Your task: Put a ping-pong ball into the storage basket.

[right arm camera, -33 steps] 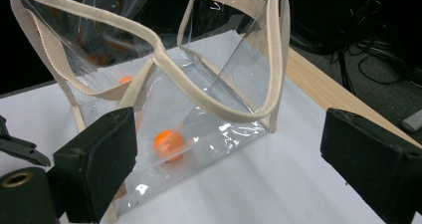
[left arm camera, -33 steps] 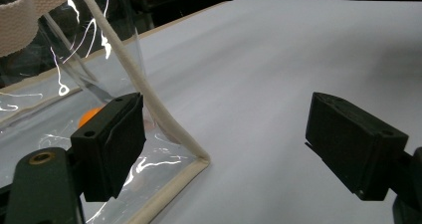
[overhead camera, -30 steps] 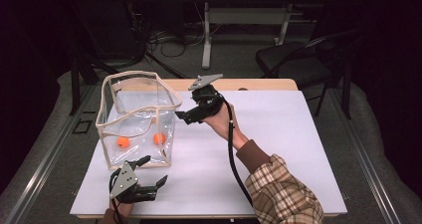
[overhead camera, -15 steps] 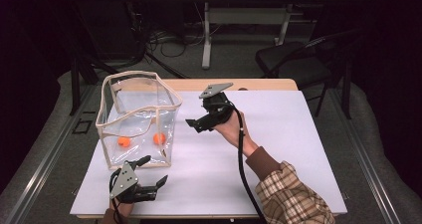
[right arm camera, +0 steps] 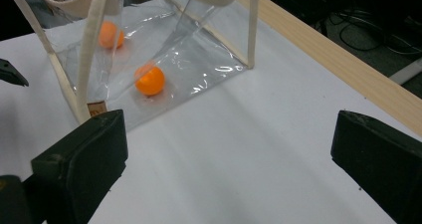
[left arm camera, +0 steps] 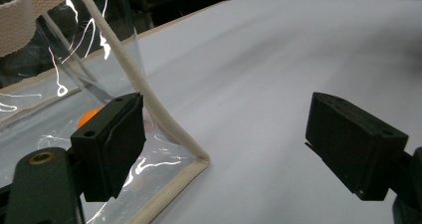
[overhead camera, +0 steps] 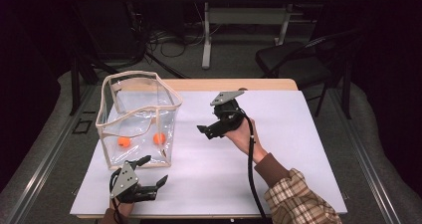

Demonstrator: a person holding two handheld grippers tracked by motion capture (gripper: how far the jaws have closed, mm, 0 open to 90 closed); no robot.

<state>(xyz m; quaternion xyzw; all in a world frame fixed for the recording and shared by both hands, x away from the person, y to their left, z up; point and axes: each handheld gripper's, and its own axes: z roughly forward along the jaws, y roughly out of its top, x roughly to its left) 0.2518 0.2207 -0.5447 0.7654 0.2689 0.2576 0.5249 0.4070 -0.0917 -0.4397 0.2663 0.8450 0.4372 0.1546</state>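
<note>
The clear bag, upright at left centre of the high view with two orange balls inside, lies left of the empty, wide-open right gripper, while the left gripper, also wide and empty, sits nearer, just below its bottom corner.

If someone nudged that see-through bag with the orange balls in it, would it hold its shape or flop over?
The clear bag probably flexes: its walls look like thin wrinkled film, with only cloth edging to stiffen them. It likely slides or tips easily, since it seems light. The two orange balls would probably roll about inside, as they lie loose on its floor.
</note>
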